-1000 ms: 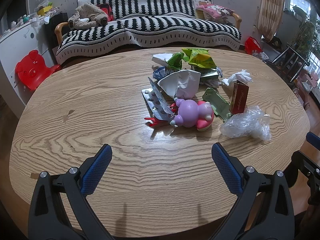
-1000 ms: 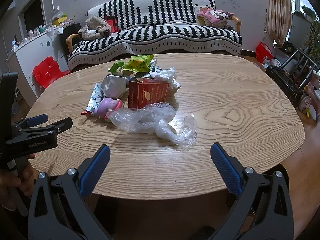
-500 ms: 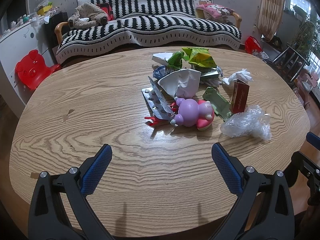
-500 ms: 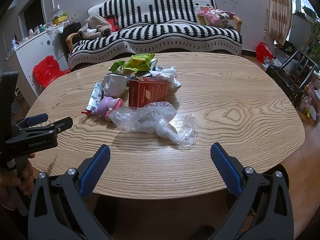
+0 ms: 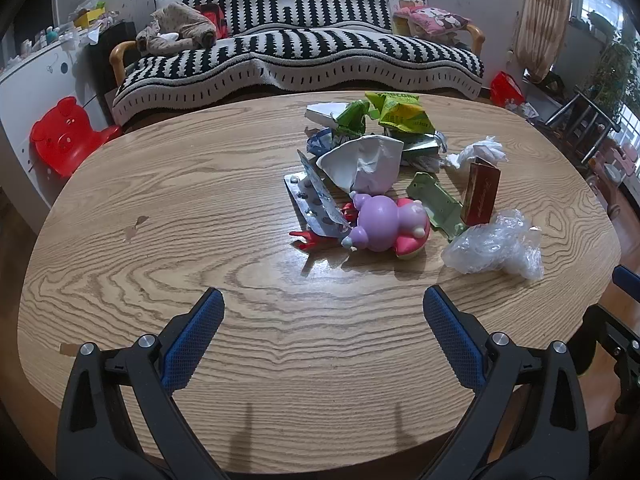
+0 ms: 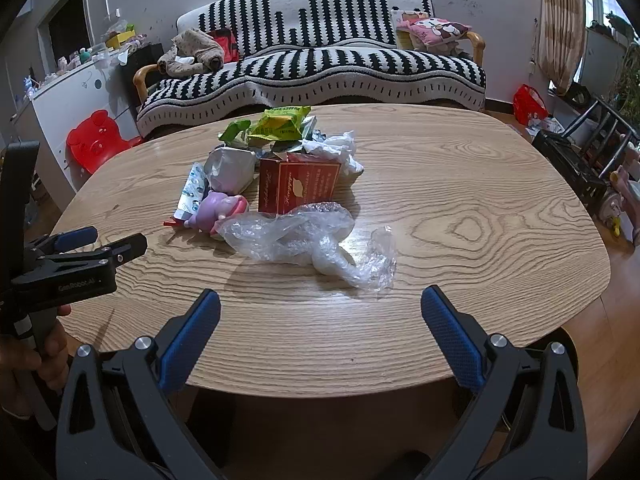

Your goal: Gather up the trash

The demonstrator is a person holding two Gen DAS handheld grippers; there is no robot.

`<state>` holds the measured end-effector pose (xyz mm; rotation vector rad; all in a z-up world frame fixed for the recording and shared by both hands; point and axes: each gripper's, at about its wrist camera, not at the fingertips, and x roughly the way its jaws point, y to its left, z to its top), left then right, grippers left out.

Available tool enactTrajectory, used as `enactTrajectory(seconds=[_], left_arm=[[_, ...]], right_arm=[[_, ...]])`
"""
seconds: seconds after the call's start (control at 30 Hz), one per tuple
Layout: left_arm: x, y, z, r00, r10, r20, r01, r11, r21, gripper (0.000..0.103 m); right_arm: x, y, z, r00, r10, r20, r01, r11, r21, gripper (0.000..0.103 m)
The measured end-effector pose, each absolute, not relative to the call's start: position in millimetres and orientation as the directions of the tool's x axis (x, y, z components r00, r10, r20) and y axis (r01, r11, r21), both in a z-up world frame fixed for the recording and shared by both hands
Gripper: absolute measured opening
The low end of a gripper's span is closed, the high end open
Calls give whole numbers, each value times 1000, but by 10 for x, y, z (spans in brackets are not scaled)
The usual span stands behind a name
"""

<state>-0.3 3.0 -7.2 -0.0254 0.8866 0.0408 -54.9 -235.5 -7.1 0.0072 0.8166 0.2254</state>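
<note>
A pile of trash lies on the oval wooden table: a crumpled clear plastic bag, a red carton, a blister pack, crumpled white paper, green wrappers, a white tissue and a purple and pink toy. My left gripper stands open over the near table edge, well short of the pile. My right gripper is open too, just short of the plastic bag. The left gripper also shows at the left of the right wrist view, held by a hand.
A black and white striped sofa stands behind the table. A red bear-shaped chair and a white cabinet are at the left. A dark metal rack and a red bag sit on the right.
The right gripper has eased slightly closer to the plastic bag. The left gripper has barely moved. Both stay open.
</note>
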Motion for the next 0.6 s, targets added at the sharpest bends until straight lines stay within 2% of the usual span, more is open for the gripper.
enactTrajectory(seconds=[0.2, 0.33, 0.6], left_arm=[[-1, 42, -75, 630, 18, -776, -45, 999, -14, 97], [59, 129, -72, 614, -20, -789, -48, 997, -63, 97], [600, 226, -72, 551, -46, -833, -53, 995, -90, 97]], right_arm=[[-552, -2352, -75, 662, 201, -722, -198, 976, 91, 97], [-545, -2354, -70, 657, 204, -726, -208, 974, 86, 97], [-186, -2364, -128, 619, 180, -764, -256, 966, 21, 97]])
